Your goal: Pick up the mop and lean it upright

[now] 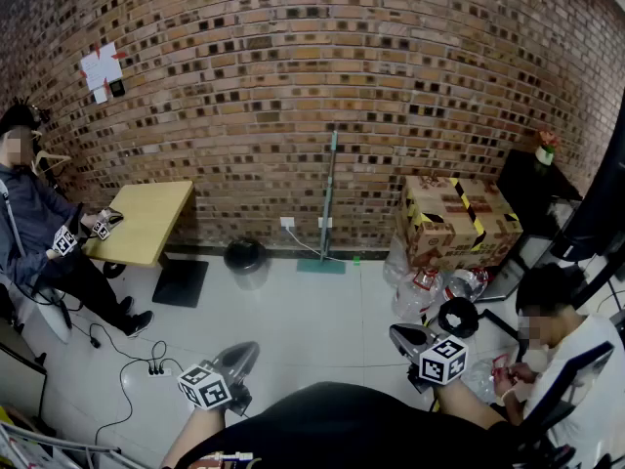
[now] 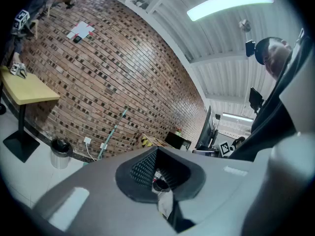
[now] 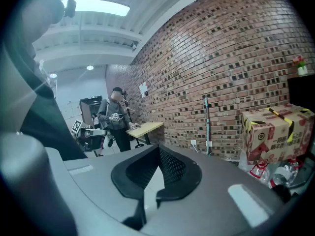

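The mop (image 1: 330,195) stands upright against the brick wall, its teal handle leaning on the bricks and its flat head (image 1: 321,265) on the floor. It also shows far off in the left gripper view as the mop (image 2: 112,132) and in the right gripper view as the mop (image 3: 207,125). Low in the head view, well short of the mop, my left gripper (image 1: 246,352) and right gripper (image 1: 398,336) hover over the floor. Both are shut and empty, as the left gripper (image 2: 156,152) and right gripper (image 3: 158,151) show in their own views.
A yellow table (image 1: 146,218) and a seated person (image 1: 39,233) are at the left. A black bin (image 1: 244,256) stands by the wall. A taped cardboard box (image 1: 459,219), plastic bags (image 1: 430,291) and another seated person (image 1: 562,350) are at the right. A power strip (image 1: 156,367) lies on the floor.
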Demonstrator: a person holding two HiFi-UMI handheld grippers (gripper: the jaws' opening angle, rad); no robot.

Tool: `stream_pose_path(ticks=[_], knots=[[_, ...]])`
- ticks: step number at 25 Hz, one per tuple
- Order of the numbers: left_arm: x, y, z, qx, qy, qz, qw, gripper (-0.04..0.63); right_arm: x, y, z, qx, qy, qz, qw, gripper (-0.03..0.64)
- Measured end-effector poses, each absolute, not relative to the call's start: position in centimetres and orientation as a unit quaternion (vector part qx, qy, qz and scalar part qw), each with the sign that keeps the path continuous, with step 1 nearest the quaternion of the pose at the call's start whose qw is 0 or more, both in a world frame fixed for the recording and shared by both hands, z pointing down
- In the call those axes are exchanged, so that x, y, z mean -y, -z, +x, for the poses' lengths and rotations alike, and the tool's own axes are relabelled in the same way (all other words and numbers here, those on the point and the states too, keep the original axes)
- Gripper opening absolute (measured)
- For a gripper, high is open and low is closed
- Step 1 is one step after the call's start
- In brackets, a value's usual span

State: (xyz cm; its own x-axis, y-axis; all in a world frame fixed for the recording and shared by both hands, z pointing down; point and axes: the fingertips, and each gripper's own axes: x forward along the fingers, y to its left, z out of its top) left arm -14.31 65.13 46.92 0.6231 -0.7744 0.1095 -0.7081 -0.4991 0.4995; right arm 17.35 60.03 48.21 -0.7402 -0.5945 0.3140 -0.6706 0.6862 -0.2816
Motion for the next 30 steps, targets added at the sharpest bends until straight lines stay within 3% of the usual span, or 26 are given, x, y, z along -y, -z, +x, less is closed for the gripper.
stream_pose_path(ticks=[11,22,30], knots=[[-64.8,-48.8,-8.3,0.421,0.062,0.863,0.273,0.0,-59.4,-50.6,23.2,0.906,-0.211,0.35,0.105,0.012],[-55.6,-50.3,-12.9,0.384,0.071,0.876,0.284,0.0,-53.0,-50.6,18.8,0.894,-0.211,0.38,0.112,0.014],[-44.9,-50.0,-21.3,0.343,0.055,0.895,0.279,0.0,-43.9,-48.0,9.3,0.889,-0.197,0.402,0.097,0.014]])
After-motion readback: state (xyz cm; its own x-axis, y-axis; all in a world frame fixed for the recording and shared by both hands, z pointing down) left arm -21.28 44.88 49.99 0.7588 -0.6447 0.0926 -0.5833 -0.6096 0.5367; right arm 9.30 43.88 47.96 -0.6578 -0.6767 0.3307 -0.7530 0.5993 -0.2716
